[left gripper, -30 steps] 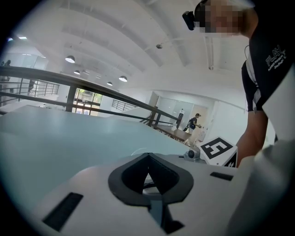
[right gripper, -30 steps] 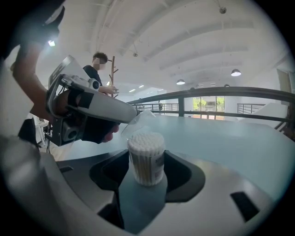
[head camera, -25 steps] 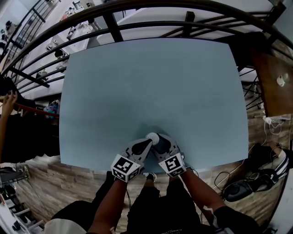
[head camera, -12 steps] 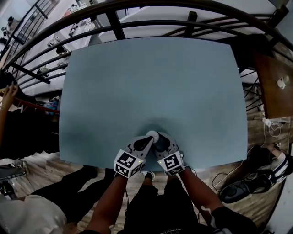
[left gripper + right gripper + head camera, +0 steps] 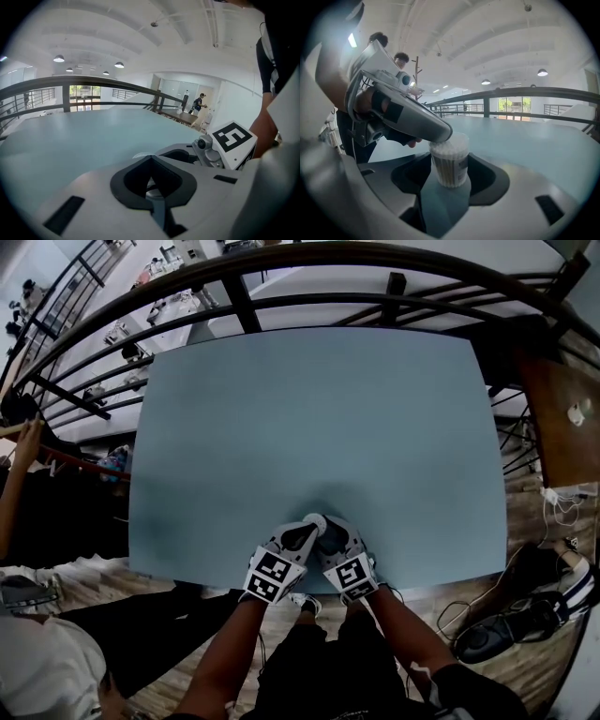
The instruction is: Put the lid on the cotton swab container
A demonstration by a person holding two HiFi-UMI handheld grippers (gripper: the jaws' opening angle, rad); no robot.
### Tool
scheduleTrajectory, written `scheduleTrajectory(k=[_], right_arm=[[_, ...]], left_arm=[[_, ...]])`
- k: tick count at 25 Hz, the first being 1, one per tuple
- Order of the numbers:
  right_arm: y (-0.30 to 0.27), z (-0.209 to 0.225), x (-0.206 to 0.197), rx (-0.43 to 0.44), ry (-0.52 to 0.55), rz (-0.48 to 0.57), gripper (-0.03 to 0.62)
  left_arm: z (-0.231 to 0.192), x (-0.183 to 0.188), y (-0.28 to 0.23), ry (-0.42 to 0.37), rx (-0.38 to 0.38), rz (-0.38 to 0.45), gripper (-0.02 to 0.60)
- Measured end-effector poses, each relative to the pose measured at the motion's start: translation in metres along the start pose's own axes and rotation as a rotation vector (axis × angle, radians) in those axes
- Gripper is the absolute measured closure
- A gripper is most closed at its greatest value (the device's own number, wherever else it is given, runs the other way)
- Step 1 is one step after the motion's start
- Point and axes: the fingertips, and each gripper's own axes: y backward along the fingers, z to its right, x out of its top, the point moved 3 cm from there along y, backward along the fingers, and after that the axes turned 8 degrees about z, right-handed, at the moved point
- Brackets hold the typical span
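- Your left gripper [image 5: 302,532]: held at the middle of the table's [image 5: 319,409] near edge. The bare forearm [image 5: 230,652] angles inward, and the tip is tilted down. The jaws are pressed together on the lid [image 5: 140,155].
- Your right gripper [image 5: 330,532]: just beside the left one at the same near edge of the table, angled inward from the other side. Its jaws are closed round the cotton swab container [image 5: 450,166].
- The cotton swab container: a clear round tub, standing upright between the two grippers at the table's near edge. A dark label [image 5: 461,169] on its side is too small to read.
- Contents: white-tipped swabs [image 5: 443,152] standing on end, packed full.
- The lid: thin, clear and round, lying at the tub's mouth under your left gripper's tip. Whether it is fully seated cannot be told.
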Motion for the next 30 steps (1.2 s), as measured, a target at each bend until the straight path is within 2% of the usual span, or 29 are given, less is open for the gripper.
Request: scheduleTrajectory(k=[9, 14, 17, 22, 25, 28, 30], right_arm=[[0.005, -0.002, 0.001, 0.008, 0.012, 0.03, 0.349], [0.013, 0.006, 0.005, -0.013, -0.03, 0.033, 0.342], [0.024, 0.01, 0.007, -0.011, -0.063, 0.011, 0.327], [0.047, 0.009, 0.009, -0.018, -0.041, -0.021, 0.326], [0.068, 0.0, 0.019, -0.02, -0.04, -0.022, 0.326], [0.085, -0.012, 0.042, -0.006, -0.003, 0.025, 0.327], [0.091, -0.019, 0.066, 0.002, 0.021, 0.075, 0.367]], left_arm=[[0.007, 0.003, 0.007, 0.013, 0.016, 0.037, 0.571], [0.01, 0.021, 0.015, 0.008, 0.04, 0.097, 0.57], [0.019, 0.032, 0.025, 0.01, 0.061, 0.121, 0.571], [0.027, 0.036, 0.046, 0.041, 0.1, 0.155, 0.57], [0.036, 0.034, 0.063, 0.067, 0.125, 0.198, 0.57], [0.043, 0.041, 0.086, 0.083, 0.154, 0.259, 0.571], [0.045, 0.049, 0.1, 0.095, 0.159, 0.289, 0.571]])
